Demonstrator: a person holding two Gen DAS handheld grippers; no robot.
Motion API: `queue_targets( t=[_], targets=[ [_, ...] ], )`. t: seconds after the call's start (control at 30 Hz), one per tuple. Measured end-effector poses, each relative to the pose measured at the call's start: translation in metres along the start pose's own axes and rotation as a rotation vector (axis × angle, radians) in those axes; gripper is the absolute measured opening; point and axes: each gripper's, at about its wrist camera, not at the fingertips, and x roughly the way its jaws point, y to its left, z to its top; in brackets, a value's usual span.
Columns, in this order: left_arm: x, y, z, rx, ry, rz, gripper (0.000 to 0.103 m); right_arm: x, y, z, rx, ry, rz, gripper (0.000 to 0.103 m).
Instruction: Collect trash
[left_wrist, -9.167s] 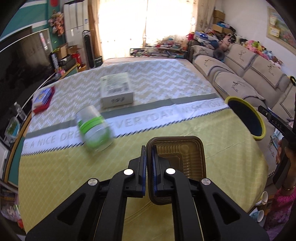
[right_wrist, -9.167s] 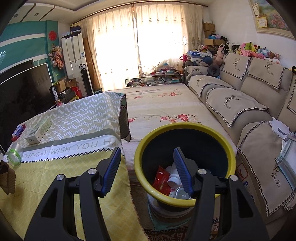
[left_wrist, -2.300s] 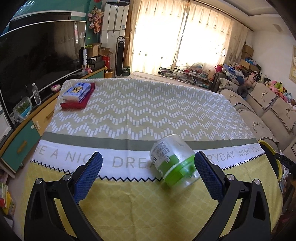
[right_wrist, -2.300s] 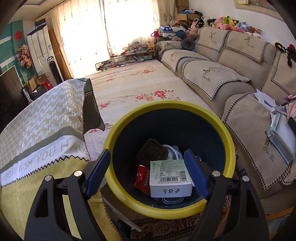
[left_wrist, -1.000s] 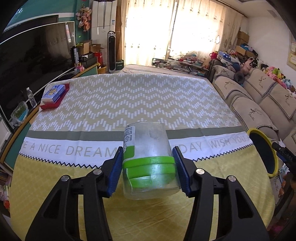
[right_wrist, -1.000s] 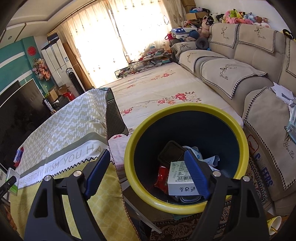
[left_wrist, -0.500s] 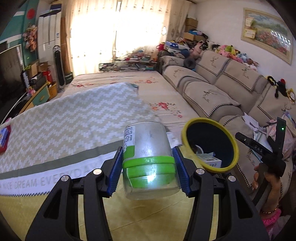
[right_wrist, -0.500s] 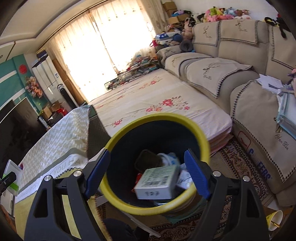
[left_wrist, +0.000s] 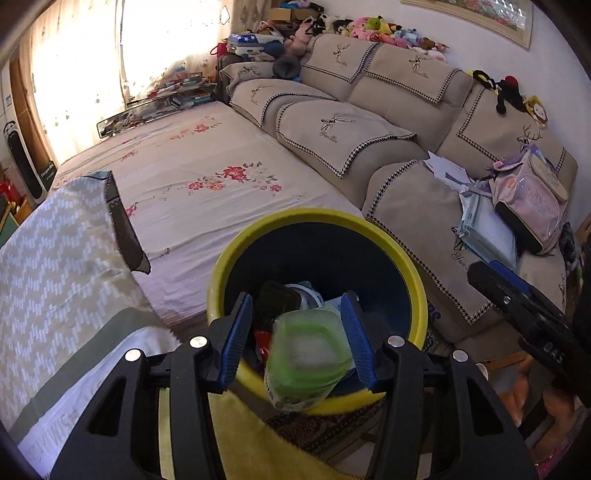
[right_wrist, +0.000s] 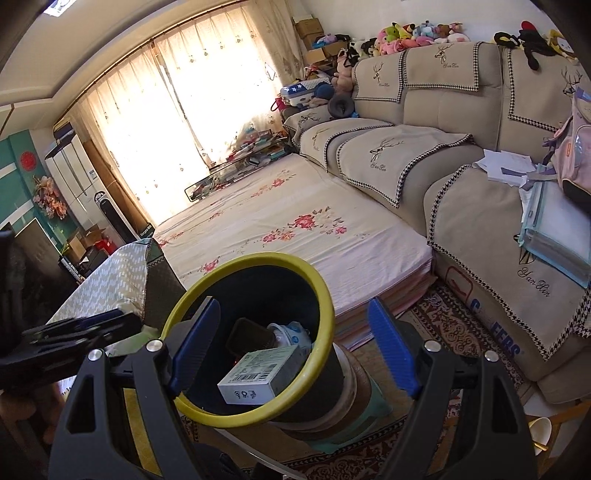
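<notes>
My left gripper (left_wrist: 301, 341) is open right above the near rim of the yellow-rimmed bin (left_wrist: 413, 273). The clear jar with the green lid (left_wrist: 304, 360) hangs blurred between the pads, tipped lid-first toward me, apart from both pads. The bin holds a white box (right_wrist: 264, 373), a dark tray (right_wrist: 247, 338) and other wrappers. My right gripper (right_wrist: 291, 343) is open and empty, its fingers on either side of the bin (right_wrist: 317, 291) from the other side.
The table with the yellow and chevron cloth (left_wrist: 55, 258) lies left of the bin. A floral mattress (left_wrist: 207, 177) and a beige sofa (left_wrist: 406, 122) stand behind it. The right gripper's body (left_wrist: 532, 317) shows at the right.
The left gripper carried the jar from the table to over the bin and opened; the jar has left the pads. The right gripper stays open at the bin.
</notes>
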Motion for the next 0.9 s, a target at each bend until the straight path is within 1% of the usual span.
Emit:
queue_targets(
  t=[0.07, 0.13, 0.17, 0.2, 0.27, 0.3, 0.33, 0.37, 0.4, 0.47, 0.53, 0.6, 0.67, 0.7, 0.73, 0.77, 0.8, 0.87, 0.9],
  targets=[
    [0.021, -0.003, 0.009, 0.015, 0.016, -0.009, 0.050, 0.000, 0.000, 0.001, 0.001, -0.001, -0.003, 0.078],
    [0.039, -0.004, 0.015, 0.028, 0.037, 0.000, 0.050, -0.001, 0.001, 0.001, -0.001, 0.000, -0.005, 0.078],
    [0.043, -0.003, 0.017, 0.019, 0.038, 0.006, 0.050, -0.002, 0.001, 0.001, -0.003, -0.001, -0.004, 0.078],
    [0.045, 0.000, 0.020, 0.011, 0.034, 0.003, 0.050, -0.003, 0.002, 0.001, -0.006, -0.003, -0.003, 0.078],
    [0.035, 0.003, 0.020, -0.008, 0.008, -0.012, 0.051, -0.005, 0.003, 0.002, -0.013, -0.007, -0.001, 0.078],
    [0.024, 0.008, 0.018, -0.019, -0.012, -0.017, 0.062, -0.006, 0.004, 0.002, -0.016, -0.006, 0.002, 0.078],
    [0.014, 0.010, 0.016, -0.024, -0.032, -0.015, 0.071, -0.006, 0.006, 0.002, -0.020, -0.004, 0.008, 0.078],
    [0.001, 0.012, 0.011, -0.027, -0.061, -0.008, 0.085, -0.007, 0.009, 0.001, -0.024, -0.004, 0.013, 0.078],
    [-0.016, 0.013, 0.006, -0.027, -0.102, 0.001, 0.090, -0.007, 0.012, 0.001, -0.030, -0.003, 0.017, 0.078],
    [-0.047, 0.016, -0.007, -0.015, -0.157, 0.027, 0.094, -0.008, 0.019, 0.001, -0.056, 0.004, 0.026, 0.078],
    [-0.073, 0.020, -0.019, -0.020, -0.184, 0.061, 0.098, -0.011, 0.028, -0.001, -0.096, 0.012, 0.031, 0.081],
    [-0.102, 0.030, -0.038, -0.052, -0.218, 0.076, 0.098, -0.016, 0.040, -0.004, -0.143, 0.015, 0.044, 0.082],
    [-0.132, 0.046, -0.060, -0.115, -0.250, 0.103, 0.098, -0.023, 0.053, -0.009, -0.188, 0.023, 0.067, 0.083],
    [-0.148, 0.053, -0.073, -0.150, -0.280, 0.111, 0.098, -0.027, 0.059, -0.012, -0.210, 0.028, 0.082, 0.085],
    [-0.162, 0.061, -0.085, -0.180, -0.308, 0.134, 0.098, -0.032, 0.067, -0.016, -0.236, 0.032, 0.102, 0.090],
    [-0.175, 0.068, -0.097, -0.198, -0.330, 0.170, 0.098, -0.038, 0.074, -0.020, -0.258, 0.033, 0.119, 0.092],
    [-0.190, 0.073, -0.112, -0.204, -0.350, 0.237, 0.098, -0.045, 0.082, -0.023, -0.278, 0.029, 0.137, 0.096],
    [-0.212, 0.084, -0.137, -0.229, -0.366, 0.335, 0.098, -0.060, 0.097, -0.031, -0.319, 0.019, 0.169, 0.096],
    [-0.223, 0.092, -0.152, -0.269, -0.361, 0.370, 0.098, -0.069, 0.104, -0.036, -0.339, 0.009, 0.181, 0.096]
  ],
)
